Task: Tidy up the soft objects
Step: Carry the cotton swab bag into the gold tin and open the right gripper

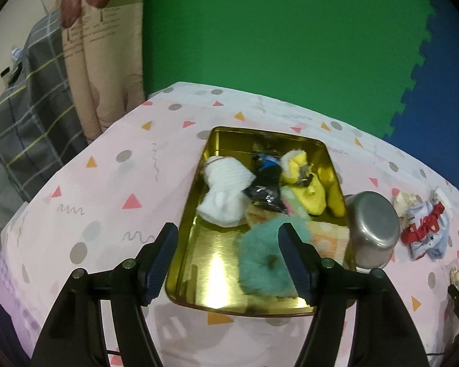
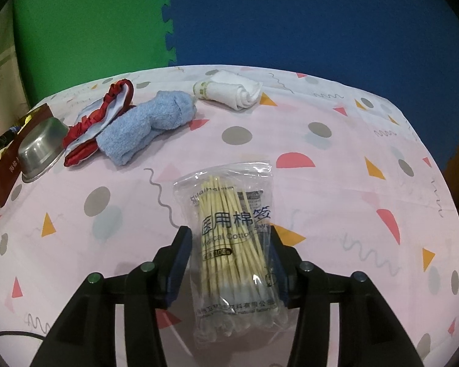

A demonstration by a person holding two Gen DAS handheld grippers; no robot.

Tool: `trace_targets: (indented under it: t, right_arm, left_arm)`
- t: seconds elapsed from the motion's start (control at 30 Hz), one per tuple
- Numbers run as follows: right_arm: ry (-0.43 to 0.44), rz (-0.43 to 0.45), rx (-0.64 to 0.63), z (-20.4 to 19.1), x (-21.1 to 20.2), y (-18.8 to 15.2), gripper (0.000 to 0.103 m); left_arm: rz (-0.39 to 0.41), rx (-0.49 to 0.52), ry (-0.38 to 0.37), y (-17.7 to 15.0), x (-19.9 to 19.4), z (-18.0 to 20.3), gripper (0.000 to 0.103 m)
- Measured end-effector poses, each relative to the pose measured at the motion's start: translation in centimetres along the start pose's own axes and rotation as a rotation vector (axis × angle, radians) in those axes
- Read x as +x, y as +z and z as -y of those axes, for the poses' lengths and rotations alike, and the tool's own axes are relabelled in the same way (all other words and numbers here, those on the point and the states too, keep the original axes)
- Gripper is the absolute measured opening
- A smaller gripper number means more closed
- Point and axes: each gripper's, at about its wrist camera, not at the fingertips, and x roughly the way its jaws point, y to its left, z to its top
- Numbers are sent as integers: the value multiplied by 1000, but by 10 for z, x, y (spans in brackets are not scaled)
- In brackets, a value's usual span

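A gold tin tray (image 1: pixel 199 263) holds a white sock (image 1: pixel 226 189), a black pouch (image 1: pixel 266 180), yellow socks (image 1: pixel 309 183) and a teal fluffy pompom (image 1: pixel 263 260). My left gripper (image 1: pixel 229 260) is open above the tray's near end, the pompom lying by its right finger. My right gripper (image 2: pixel 229 263) is open, its fingers on either side of a clear bag of cotton swabs (image 2: pixel 235 244) on the tablecloth. A rolled blue towel (image 2: pixel 147 128), a red and white cloth (image 2: pixel 98 122) and a rolled white towel (image 2: pixel 232 91) lie beyond.
A steel bowl (image 1: pixel 373 229) lies upturned against the tray's right rim; it also shows in the right wrist view (image 2: pixel 39 153). The pink patterned tablecloth (image 2: pixel 321 153) covers the table. Green and blue foam mats stand behind. A curtain and a plaid cloth are at the left.
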Motion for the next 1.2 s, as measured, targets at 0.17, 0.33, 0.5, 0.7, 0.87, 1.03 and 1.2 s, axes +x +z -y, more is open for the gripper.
trace_targets:
  t: [0.17, 0.33, 0.5, 0.7, 0.87, 1.03, 1.2]
  right_arm:
    - [-25, -4, 12, -3, 0, 0, 47]
    - [-53, -16, 19, -11, -2, 1, 36]
    - [-81, -29, 27, -18, -3, 2, 29]
    - [-111, -45, 16, -27, -6, 4, 27]
    - [-106, -47, -5, -38, -12, 7, 27]
    - [-82, -31, -23, -54, -20, 16, 27]
    - [-39, -10, -52, -75, -30, 24, 27]
  left_arm:
    - [-6, -33, 1, 0, 3, -10, 65]
    - [-19, -43, 12, -2, 10, -16, 66]
    - [-22, -55, 29, -3, 14, -23, 69]
    - [-17, -57, 29, -3, 13, -26, 74]
    - [-24, -59, 27, -3, 14, -28, 76]
    - [-29, -60, 33, -3, 15, -28, 78]
    - [-30, -74, 34, -4, 16, -32, 81]
